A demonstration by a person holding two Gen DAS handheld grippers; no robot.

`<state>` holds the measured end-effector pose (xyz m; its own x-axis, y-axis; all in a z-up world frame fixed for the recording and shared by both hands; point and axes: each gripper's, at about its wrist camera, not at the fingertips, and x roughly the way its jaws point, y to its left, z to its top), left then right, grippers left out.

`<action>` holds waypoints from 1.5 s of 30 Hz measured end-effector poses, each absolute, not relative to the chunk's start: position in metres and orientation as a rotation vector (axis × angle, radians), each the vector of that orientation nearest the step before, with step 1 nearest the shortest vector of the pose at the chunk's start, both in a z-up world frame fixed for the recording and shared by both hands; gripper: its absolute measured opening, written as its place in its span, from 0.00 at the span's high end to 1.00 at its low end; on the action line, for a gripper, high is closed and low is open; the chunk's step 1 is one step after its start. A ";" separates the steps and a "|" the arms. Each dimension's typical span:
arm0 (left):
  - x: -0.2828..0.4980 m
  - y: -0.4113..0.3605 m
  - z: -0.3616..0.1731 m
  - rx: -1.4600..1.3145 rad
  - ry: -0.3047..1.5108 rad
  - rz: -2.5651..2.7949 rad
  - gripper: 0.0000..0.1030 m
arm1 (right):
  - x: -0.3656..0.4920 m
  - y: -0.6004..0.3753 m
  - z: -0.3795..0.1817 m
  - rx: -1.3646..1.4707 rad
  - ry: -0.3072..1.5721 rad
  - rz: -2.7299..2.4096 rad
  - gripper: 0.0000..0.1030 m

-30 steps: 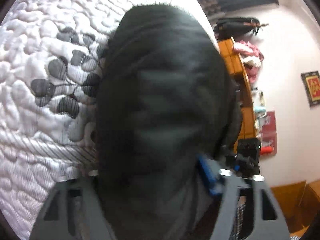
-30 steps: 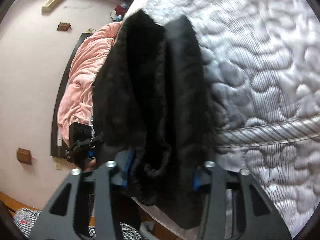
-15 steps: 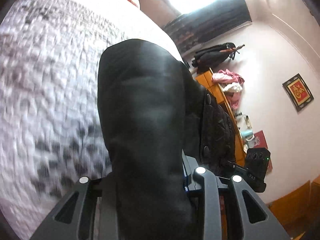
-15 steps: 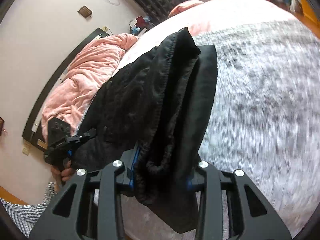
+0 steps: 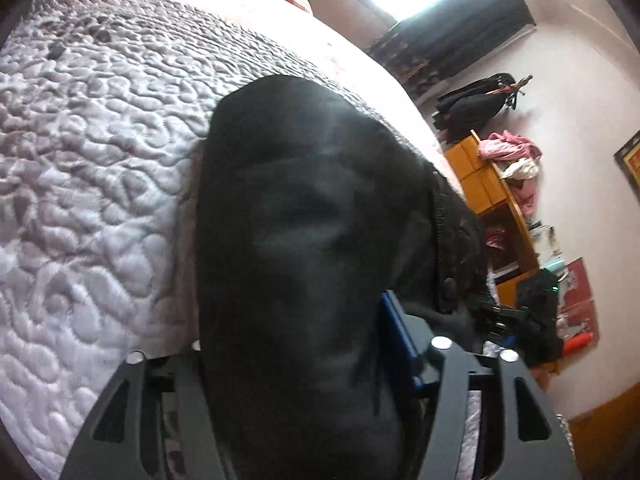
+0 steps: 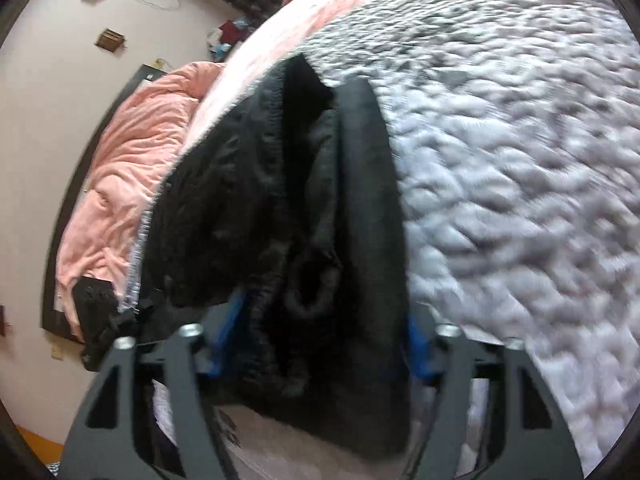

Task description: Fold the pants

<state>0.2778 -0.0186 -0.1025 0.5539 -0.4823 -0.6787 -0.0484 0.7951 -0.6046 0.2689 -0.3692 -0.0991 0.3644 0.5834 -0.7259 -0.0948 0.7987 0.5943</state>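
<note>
The black pants (image 5: 304, 220) lie folded in a thick bundle near the edge of the white quilted bedspread (image 5: 100, 160). My left gripper (image 5: 296, 340) straddles one end of the bundle. Its jaws are opening, and the right blue pad (image 5: 394, 328) shows bare beside the cloth. In the right wrist view the pants (image 6: 280, 200) show rumpled layers and a hem. My right gripper (image 6: 324, 320) straddles that end, its jaws also opening with cloth loose between the blue pads (image 6: 416, 344). The fabric hides both left fingertips.
The bedspread (image 6: 520, 160) stretches far beyond the pants. A pink blanket (image 6: 120, 184) lies bunched at the bed's far side by a wall. An orange shelf unit (image 5: 492, 184) with clothes stands beside the bed, with dark bags (image 5: 476, 100) hung above it.
Both grippers have travelled across the bed with the pants, and the views now look further along it. Both pairs of fingers stand wider apart than half a second ago.
</note>
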 end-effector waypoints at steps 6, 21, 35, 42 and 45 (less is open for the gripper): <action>0.237 -0.002 -0.081 -0.524 0.955 -0.116 0.15 | 0.229 -0.380 -0.071 0.427 1.071 0.342 0.24; 0.141 -0.080 -0.006 -0.142 0.924 0.043 0.04 | 0.097 -0.309 0.000 0.016 0.969 0.041 0.12; 0.112 -0.086 0.009 -0.083 0.923 0.108 0.04 | 0.063 -0.285 0.024 -0.007 0.951 0.062 0.09; 0.108 -0.088 0.016 -0.091 0.899 0.073 0.04 | 0.063 -0.276 0.027 0.000 0.941 0.080 0.09; 0.107 -0.088 0.016 -0.094 0.897 0.072 0.04 | 0.064 -0.274 0.025 0.004 0.944 0.076 0.09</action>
<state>0.1071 -0.0880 0.0160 0.6222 0.0232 -0.7825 -0.1016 0.9935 -0.0513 0.0644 -0.2744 0.0253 0.5844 0.0666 -0.8087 -0.0633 0.9973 0.0364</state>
